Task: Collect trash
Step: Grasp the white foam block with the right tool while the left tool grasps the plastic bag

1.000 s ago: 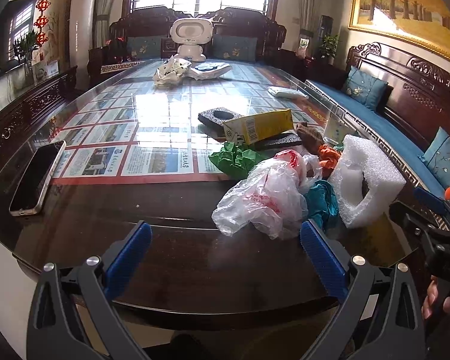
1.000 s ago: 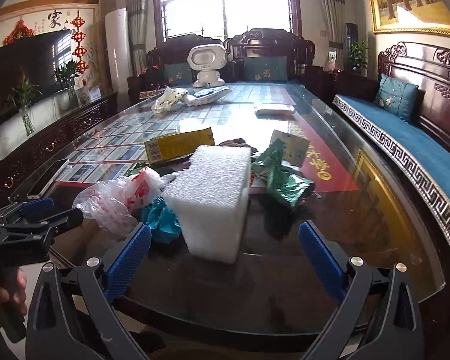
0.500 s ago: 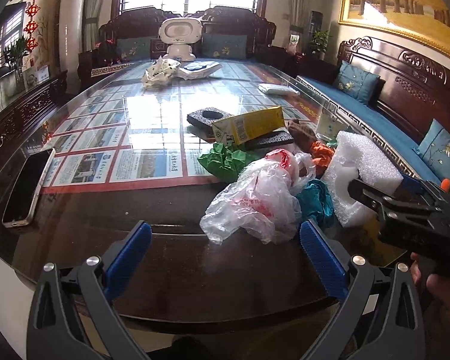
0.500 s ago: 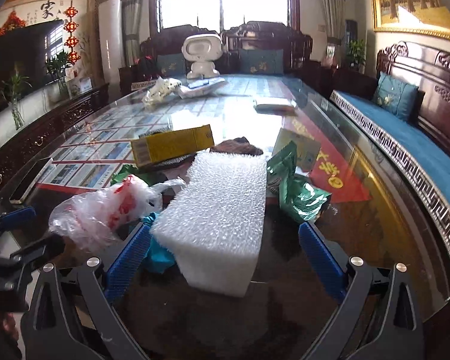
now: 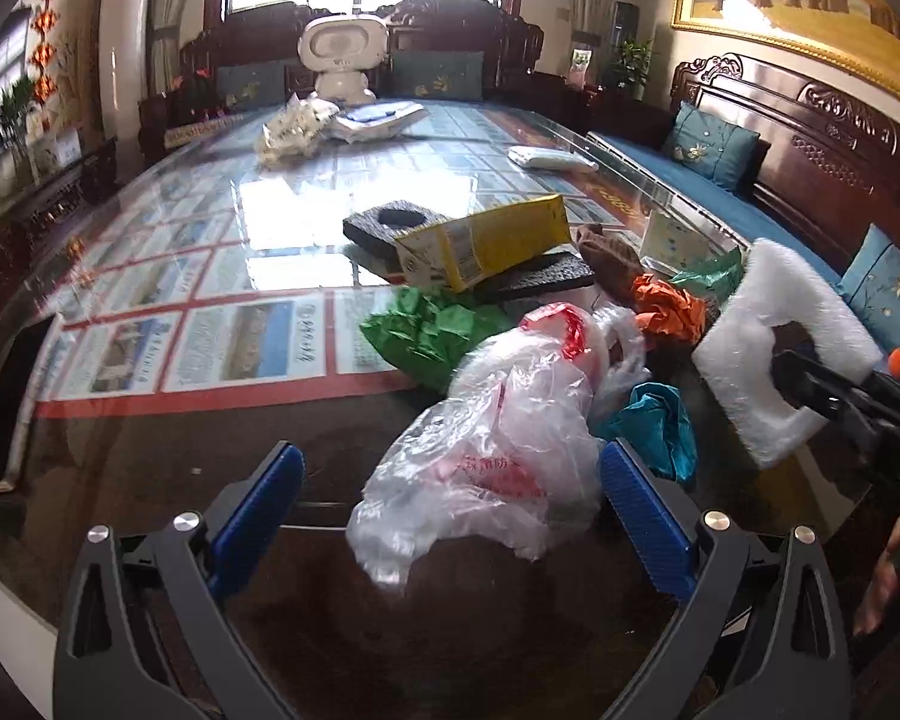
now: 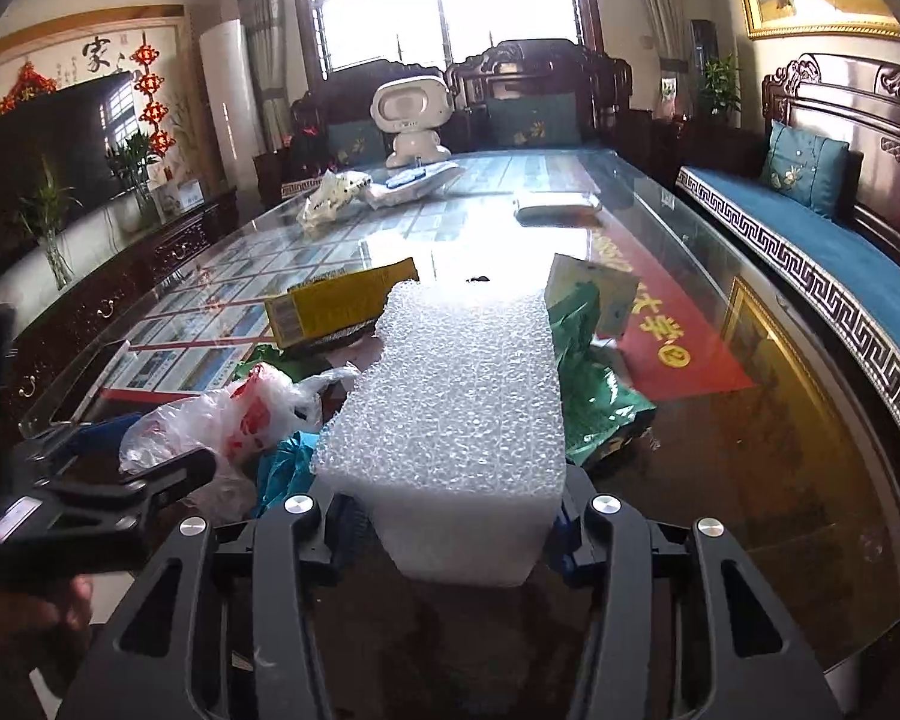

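Long glass-topped table (image 5: 150,468) with printed sheets (image 5: 246,342) under the glass; white toy robot (image 5: 342,54) at the far end, 12 o'clock, white remote (image 5: 549,157) toward 1 o'clock, phone (image 5: 6,408) at the near edge, 9 o'clock. Carved wooden bench with blue seat pad (image 6: 810,240) and teal cushion (image 6: 807,168) at 3 o'clock, gold-framed tree painting (image 5: 810,6) at 2 o'clock. Bright window (image 6: 444,0) at 12, dark TV (image 6: 42,162) and red knot hangings (image 6: 150,102) at 10 o'clock.
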Tool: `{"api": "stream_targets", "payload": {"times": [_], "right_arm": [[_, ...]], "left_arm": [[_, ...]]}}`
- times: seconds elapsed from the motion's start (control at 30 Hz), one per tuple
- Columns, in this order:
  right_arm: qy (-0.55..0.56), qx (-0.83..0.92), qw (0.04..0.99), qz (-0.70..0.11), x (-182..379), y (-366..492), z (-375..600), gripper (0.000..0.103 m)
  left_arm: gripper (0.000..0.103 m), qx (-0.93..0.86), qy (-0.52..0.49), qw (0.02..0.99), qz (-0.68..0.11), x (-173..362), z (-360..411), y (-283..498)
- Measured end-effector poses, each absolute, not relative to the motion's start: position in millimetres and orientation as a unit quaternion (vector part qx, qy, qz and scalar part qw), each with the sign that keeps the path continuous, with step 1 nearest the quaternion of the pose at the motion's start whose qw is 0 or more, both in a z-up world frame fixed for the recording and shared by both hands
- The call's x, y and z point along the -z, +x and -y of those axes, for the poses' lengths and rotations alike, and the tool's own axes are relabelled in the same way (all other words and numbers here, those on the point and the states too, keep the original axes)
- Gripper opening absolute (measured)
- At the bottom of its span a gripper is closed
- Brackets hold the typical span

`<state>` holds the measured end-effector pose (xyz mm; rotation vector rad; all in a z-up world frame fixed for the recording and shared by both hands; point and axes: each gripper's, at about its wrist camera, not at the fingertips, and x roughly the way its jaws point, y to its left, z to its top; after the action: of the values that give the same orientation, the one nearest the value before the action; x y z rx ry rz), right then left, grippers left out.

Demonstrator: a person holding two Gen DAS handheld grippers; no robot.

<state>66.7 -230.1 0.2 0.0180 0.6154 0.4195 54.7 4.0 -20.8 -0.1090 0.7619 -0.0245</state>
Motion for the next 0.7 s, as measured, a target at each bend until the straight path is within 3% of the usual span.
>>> {"api": "stream_targets", "payload": {"times": [0.13,0.2,0.43,0.7], "right_arm": [[-0.001,-0.209,0.934,-0.29,-5,62,233,0.046],[-0.002,-0.21,0.935,-0.286,-6,58,235,0.046],[-0.002,-0.222,0.943,-0.248,-18,39,245,0.045],[-0.012,-0.288,0.934,-0.211,-50,-39,274,0.045]], "left_arm": [[0.053,0.037,-0.077,0.918,-0.388,29,-4,62],[0.043,0.036,-0.078,0.919,-0.385,28,-3,62],[0.034,0.042,-0.061,0.936,-0.344,10,-3,38],[0.034,0.085,-0.048,0.952,-0.292,-37,5,-56]]}}
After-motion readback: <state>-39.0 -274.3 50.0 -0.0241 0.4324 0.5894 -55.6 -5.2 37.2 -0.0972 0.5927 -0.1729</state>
